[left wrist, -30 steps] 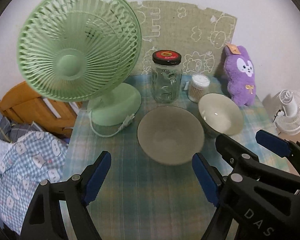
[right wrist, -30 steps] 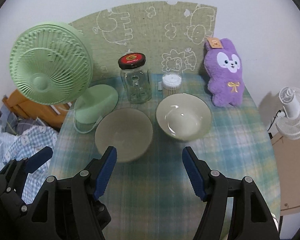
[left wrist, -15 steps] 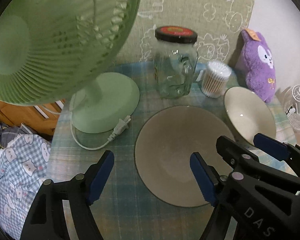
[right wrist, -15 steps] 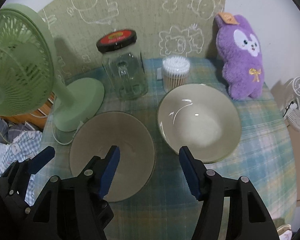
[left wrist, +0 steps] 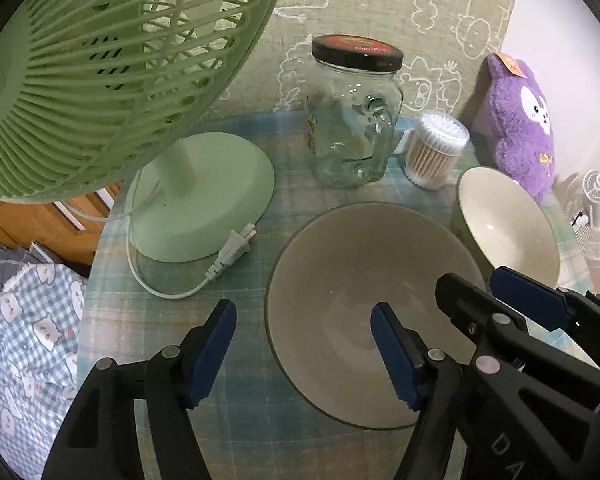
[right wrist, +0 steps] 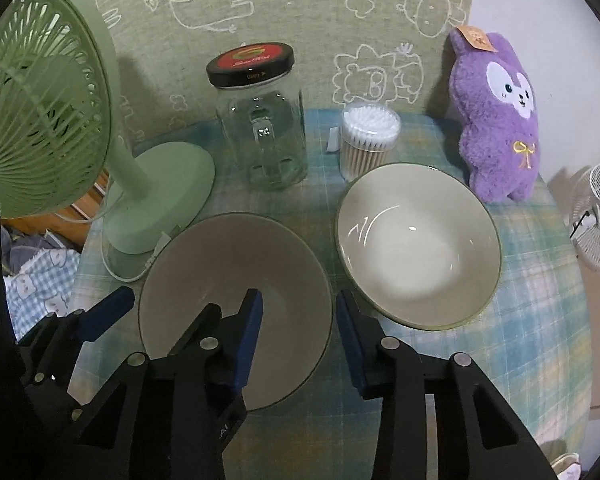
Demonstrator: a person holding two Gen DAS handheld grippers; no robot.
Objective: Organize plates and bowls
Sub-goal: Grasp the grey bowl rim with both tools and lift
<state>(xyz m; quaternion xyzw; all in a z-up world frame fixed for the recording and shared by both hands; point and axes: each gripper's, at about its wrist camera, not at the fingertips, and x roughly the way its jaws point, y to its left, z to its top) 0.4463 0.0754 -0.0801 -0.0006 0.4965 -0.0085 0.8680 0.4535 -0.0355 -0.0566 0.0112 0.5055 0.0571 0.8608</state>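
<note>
While both sets of jaws are closing, I am straddling the grey bowl's point(right wrist: 228, 280) opposite rims on the table point(right wrist: 520, 360) with my left gripper point(left wrist: 304, 352) and right gripper point(right wrist: 298, 320), neither gripping yet; the white bowl point(right wrist: 416, 244) is sitting just beside.

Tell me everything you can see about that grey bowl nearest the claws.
The grey bowl is round, wide and shallow, matte like ceramic, with a thin dark rim, and empty. It sits upright on the checked tablecloth, in front of the fan base and beside the glossy cream bowl, apart from it. Each closing claw, left and right, straddles its rim; no pad visibly presses it.
</note>
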